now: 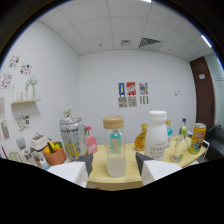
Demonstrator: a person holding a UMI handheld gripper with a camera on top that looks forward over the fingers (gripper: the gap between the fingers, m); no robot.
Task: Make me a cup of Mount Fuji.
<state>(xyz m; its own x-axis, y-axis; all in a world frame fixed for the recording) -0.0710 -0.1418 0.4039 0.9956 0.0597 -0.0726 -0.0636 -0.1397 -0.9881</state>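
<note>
White painted walls are enclosing the room, meeting at a corner on the far left. A ceiling of pale square tiles is spreading overhead, carrying a dark slatted air vent and a long bright strip light that is glowing on the right. Three small colourful posters are hanging side by side on the far wall. A dark brown wooden door is standing on the right. On the left wall, small pictures are hanging above a narrow pale shelf. A light yellow wooden tabletop is stretching across the near scene.
</note>
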